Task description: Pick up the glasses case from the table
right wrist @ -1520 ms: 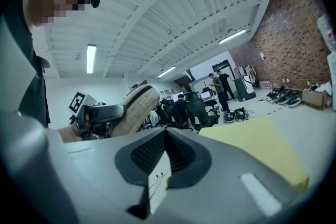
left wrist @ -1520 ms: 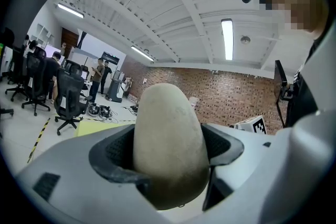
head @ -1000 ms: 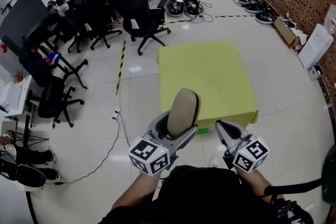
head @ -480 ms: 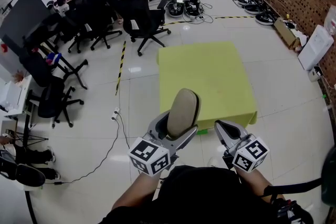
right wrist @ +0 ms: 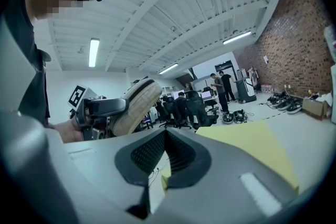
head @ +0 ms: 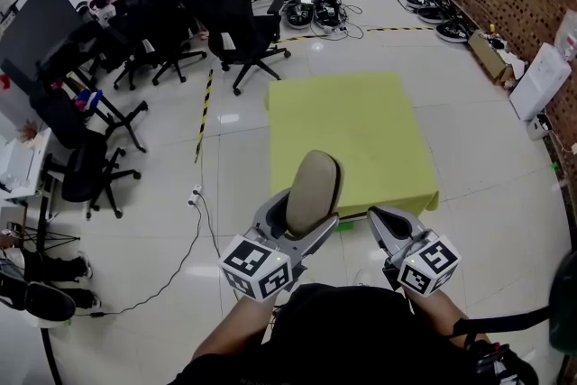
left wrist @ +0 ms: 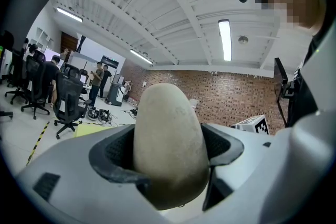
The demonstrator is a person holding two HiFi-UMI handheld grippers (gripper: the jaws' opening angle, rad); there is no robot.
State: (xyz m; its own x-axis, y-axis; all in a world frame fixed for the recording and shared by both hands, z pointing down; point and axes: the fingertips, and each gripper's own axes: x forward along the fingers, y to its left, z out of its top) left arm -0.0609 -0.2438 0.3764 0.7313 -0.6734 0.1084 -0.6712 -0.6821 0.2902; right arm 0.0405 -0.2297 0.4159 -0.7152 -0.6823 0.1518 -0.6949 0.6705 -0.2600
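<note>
Head view: the glasses case (head: 313, 191) stands on end in the left gripper (head: 303, 223), lifted clear of the yellow-green bench (head: 352, 126), whose top lies ahead and lower. The right gripper (head: 386, 222) hangs just beside it and carries nothing. The pick-up itself looks done; I judge the next move asks only for a steady hold. The bench's near edge sits just ahead of both grippers. Open floor (head: 487, 167) runs along each side, and the office chairs (head: 242, 30) are well apart at the far left.

Left gripper view: the fingers (left wrist: 113, 153) are clamped on the case's lower end, one dark pad on each flank. The rounded upper part is unsupported, so it could pivot if the squeeze slackens.

Right gripper view: the fingers (right wrist: 148, 153) are pressed together with nothing between them. The held case and the bench's edge are both near, the case to the left and the edge ahead.
</note>
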